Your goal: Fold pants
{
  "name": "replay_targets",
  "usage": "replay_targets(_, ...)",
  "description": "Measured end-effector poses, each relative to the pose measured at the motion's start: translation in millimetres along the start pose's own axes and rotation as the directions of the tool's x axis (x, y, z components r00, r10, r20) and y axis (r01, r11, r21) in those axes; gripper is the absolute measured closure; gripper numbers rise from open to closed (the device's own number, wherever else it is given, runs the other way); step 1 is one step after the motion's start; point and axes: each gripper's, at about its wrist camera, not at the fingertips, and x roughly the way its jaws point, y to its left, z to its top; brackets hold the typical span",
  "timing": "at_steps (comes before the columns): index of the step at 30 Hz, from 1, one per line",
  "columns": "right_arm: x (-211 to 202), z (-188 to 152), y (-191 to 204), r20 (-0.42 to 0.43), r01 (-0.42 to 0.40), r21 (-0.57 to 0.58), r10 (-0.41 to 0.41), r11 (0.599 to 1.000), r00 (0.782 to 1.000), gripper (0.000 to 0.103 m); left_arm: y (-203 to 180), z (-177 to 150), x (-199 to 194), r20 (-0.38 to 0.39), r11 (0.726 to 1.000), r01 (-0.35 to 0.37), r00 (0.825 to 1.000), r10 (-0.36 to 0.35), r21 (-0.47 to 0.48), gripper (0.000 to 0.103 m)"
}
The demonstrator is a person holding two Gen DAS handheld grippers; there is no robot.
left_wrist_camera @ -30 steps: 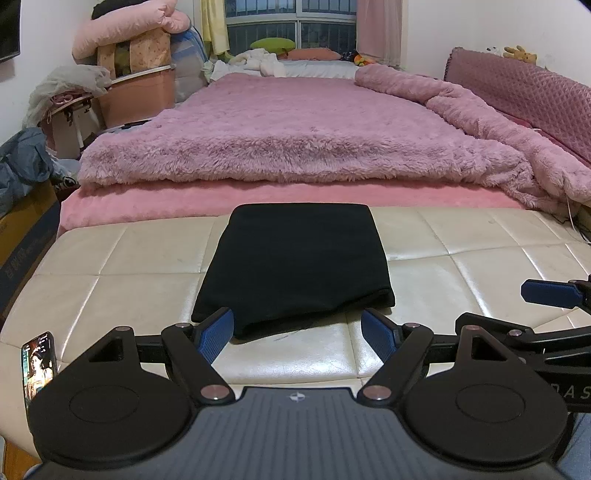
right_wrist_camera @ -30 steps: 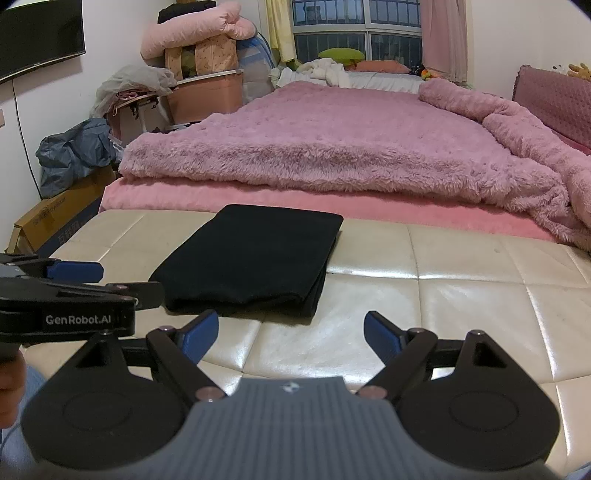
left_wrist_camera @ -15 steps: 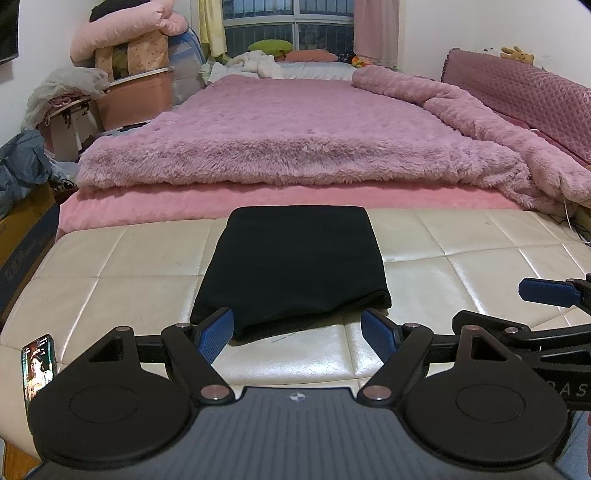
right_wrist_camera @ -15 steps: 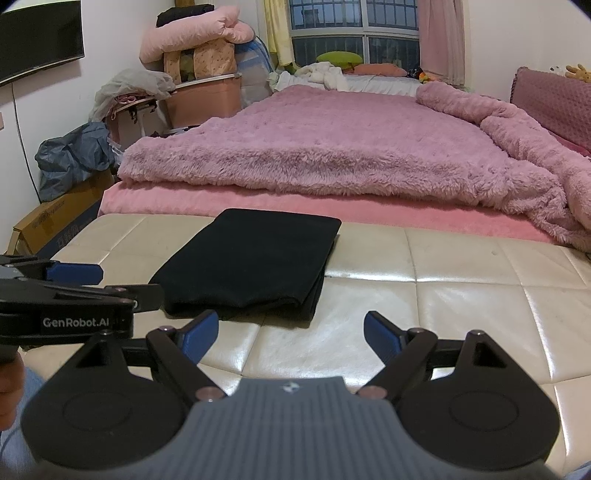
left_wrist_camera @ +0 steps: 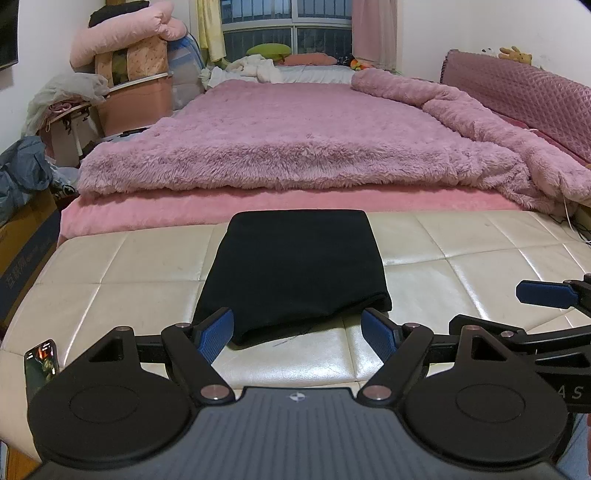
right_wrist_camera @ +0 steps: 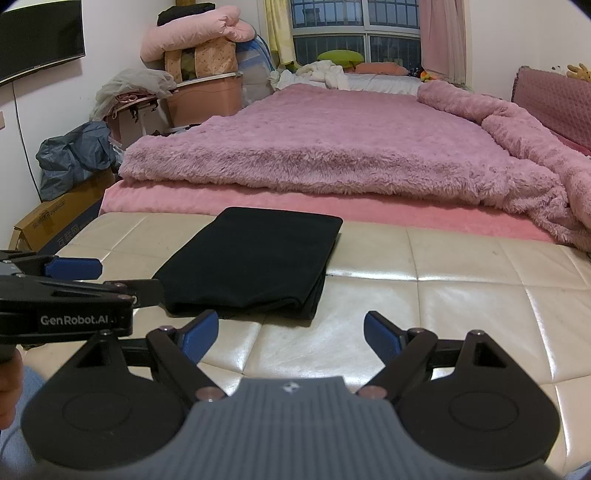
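The black pants lie folded into a flat rectangle on a cream tufted leather bench, near its far edge, just in front of the bed. A fluffy pink blanket covers the bed, bunched along its right side. Left of the bed stand stacked boxes and pink bedding; beyond it is a window. A phone sits at the bench's near left corner. The left gripper and right gripper hover over the bench's near edge, fingers spread wide, holding nothing.
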Motion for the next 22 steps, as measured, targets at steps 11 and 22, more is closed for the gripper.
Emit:
replay_targets(11,0.3,-1.3,0.4,-0.005,-0.002,0.000,0.002,1.000,1.000,0.021,0.4,-0.6,0.5,-0.005,1.000,0.007,1.000,-0.007,0.001,0.011)
replay_targets(22,4.9,-3.6,-2.1,-0.017,-0.002,0.003,0.002,1.000,1.000,0.021,2.8,-1.1,3.6,-0.005,1.000,0.001,1.000,-0.001,0.000,0.011)
